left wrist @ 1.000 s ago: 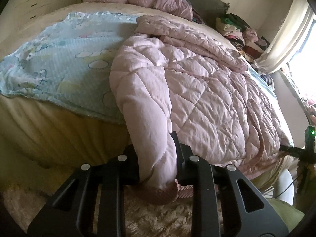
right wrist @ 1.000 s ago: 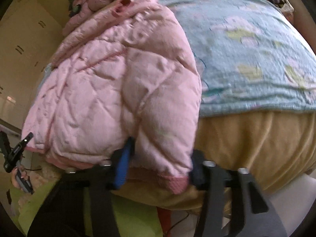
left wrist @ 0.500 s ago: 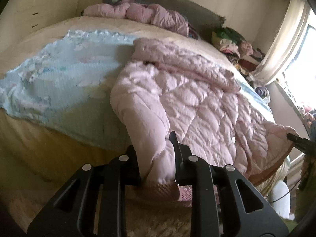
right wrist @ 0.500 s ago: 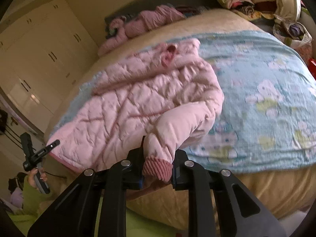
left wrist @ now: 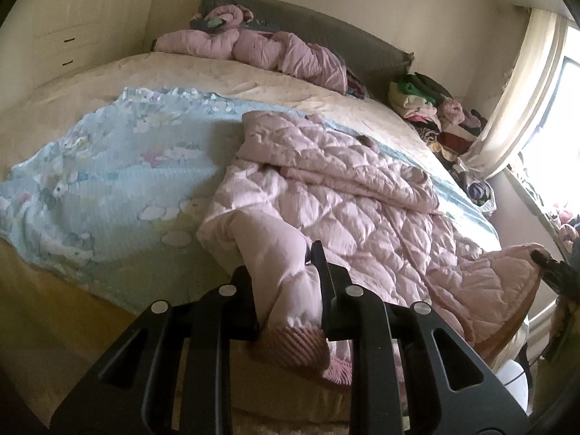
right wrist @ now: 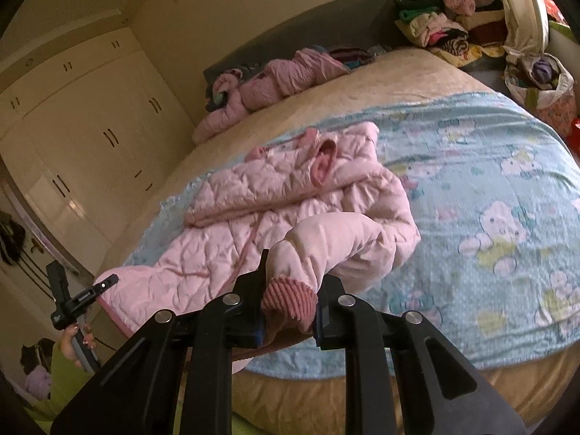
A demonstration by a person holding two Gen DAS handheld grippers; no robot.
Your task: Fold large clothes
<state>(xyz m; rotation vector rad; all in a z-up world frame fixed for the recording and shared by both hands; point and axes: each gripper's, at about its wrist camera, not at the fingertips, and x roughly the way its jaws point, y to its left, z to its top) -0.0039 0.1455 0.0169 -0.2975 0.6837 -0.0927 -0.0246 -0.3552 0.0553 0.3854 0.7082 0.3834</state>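
Your left hand-held gripper is clamped on a sleeve of the pink jacket, the ribbed cuff hanging just behind the jaws. Your right hand-held gripper is likewise clamped on the other sleeve, its ribbed cuff seated between the fingers.

The jacket lies on the bed, spread ahead of both grippers over a blue blanket. In the left view its body runs ahead and to the right of the jaws; its hem overhangs the bed's near edge far to the right. In the right view the body lies ahead and to the left, with the hood farthest from you.

Edges: the bed's near edge passes just below each gripper. The blanket's near edge drapes over it.

Open room: bare blanket lies left of your left gripper and right of your right gripper. Bare mattress cover extends beyond the jacket toward the headboard, where another pink garment is bunched. A clothes pile sits beside the headboard, well apart from the jacket. Wardrobes stand along the wall far left of your right gripper.
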